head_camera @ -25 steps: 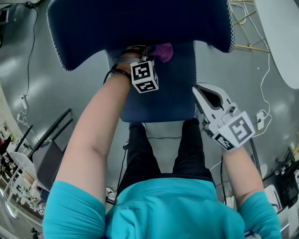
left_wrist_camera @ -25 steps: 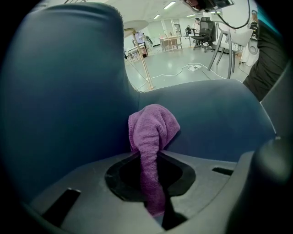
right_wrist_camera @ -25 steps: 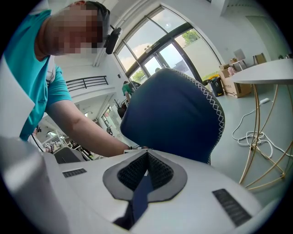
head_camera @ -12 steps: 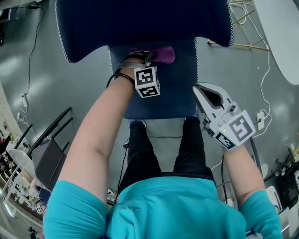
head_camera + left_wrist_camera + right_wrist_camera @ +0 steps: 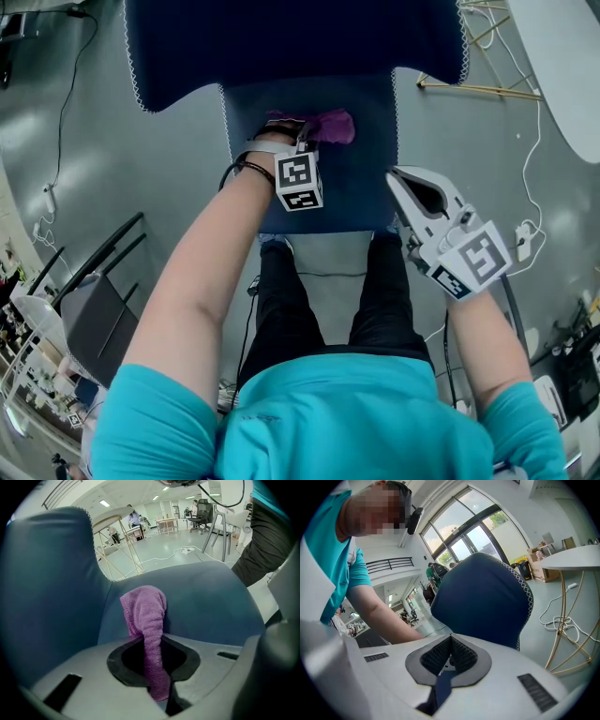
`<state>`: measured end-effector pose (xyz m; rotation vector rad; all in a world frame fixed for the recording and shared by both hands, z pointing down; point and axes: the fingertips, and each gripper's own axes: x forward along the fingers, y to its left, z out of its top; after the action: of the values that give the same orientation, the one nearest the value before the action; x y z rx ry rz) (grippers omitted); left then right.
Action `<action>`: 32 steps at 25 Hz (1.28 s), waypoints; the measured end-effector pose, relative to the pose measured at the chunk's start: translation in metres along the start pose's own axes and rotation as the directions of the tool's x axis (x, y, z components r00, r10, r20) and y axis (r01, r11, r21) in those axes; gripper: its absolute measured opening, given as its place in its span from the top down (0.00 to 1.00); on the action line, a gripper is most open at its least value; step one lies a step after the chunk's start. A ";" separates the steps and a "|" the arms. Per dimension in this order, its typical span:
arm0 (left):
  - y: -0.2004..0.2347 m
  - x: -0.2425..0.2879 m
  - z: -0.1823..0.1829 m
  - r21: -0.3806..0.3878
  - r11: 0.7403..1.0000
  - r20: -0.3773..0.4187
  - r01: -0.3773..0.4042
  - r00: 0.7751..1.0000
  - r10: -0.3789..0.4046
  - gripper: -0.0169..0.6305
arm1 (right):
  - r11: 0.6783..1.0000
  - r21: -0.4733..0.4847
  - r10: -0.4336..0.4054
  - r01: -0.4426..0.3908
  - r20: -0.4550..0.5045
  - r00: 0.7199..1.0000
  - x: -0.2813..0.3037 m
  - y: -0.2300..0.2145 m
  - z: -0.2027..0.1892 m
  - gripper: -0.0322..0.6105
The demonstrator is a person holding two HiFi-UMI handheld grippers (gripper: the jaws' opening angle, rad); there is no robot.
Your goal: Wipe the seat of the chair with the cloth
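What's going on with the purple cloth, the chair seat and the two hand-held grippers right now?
purple cloth: pinched in the left hand-held gripper, bunched end on the chair seat near the backrest.
left hand-held gripper: shut on the purple cloth.
right hand-held gripper: jaws together, holding nothing, off by the seat's front corner.
chair seat: dark blue, with only the cloth on it.

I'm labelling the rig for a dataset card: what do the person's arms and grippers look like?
The left gripper and right gripper are pale grey plastic with dark padded jaws; each carries a white cube with black square markers. The person wears a teal short-sleeved shirt and a dark left wristband.
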<state>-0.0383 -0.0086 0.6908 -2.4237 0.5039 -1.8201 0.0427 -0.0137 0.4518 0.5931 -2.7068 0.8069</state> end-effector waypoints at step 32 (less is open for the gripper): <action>-0.089 -0.023 0.006 -0.004 0.998 0.003 0.059 0.998 -0.059 0.90 | 1.000 -0.024 0.008 -0.008 0.007 1.000 -0.014 0.031 -0.003 0.95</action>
<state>-0.0186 0.0820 0.6896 -2.4689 0.4412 -1.8388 0.0413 0.0160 0.4349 0.5813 -2.7225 0.7744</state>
